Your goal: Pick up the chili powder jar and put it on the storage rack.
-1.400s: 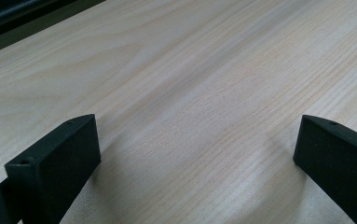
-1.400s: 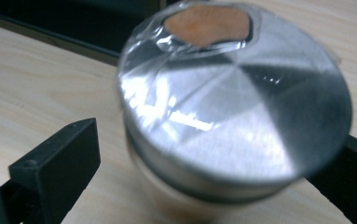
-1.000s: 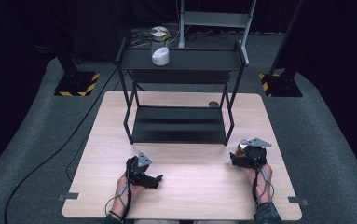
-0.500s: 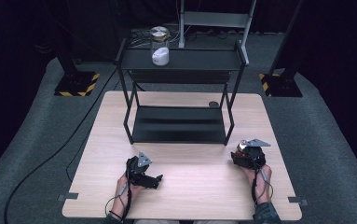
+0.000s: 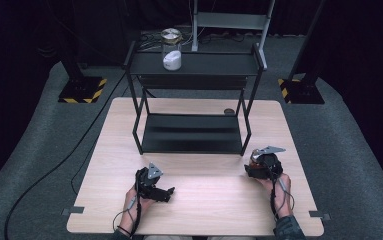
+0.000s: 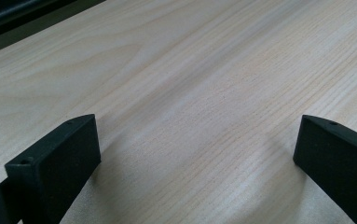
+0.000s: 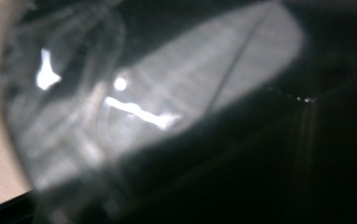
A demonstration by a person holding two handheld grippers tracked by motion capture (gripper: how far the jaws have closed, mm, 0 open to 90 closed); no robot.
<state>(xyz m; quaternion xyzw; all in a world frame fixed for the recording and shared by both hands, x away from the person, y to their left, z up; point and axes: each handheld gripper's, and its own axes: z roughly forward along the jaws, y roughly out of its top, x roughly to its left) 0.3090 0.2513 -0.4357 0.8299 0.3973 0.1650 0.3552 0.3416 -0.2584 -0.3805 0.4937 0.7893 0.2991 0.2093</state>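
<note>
My left gripper (image 5: 165, 193) rests low on the wooden table (image 5: 204, 200) near its front edge. Its jaws stand wide apart in the left gripper view (image 6: 197, 140), with bare wood between them. My right gripper (image 5: 259, 167) sits at the right, beside the black shelf's front right leg. A clear jar (image 7: 134, 107) sits blurred and very close in the right gripper view, hiding the jaws; its brownish top (image 5: 255, 156) shows in the high view. A second clear jar (image 5: 171, 50) with white contents stands on the shelf's top.
A black two-level metal shelf (image 5: 194, 135) stands on the far half of the table. A small dark round mark (image 5: 229, 111) lies behind it. Grey carpet surrounds the table, with black stands on yellow-striped bases (image 5: 81, 90) at both back corners and a cable at the left.
The right gripper has shifted slightly with the jar. The left gripper has stayed where it was.
</note>
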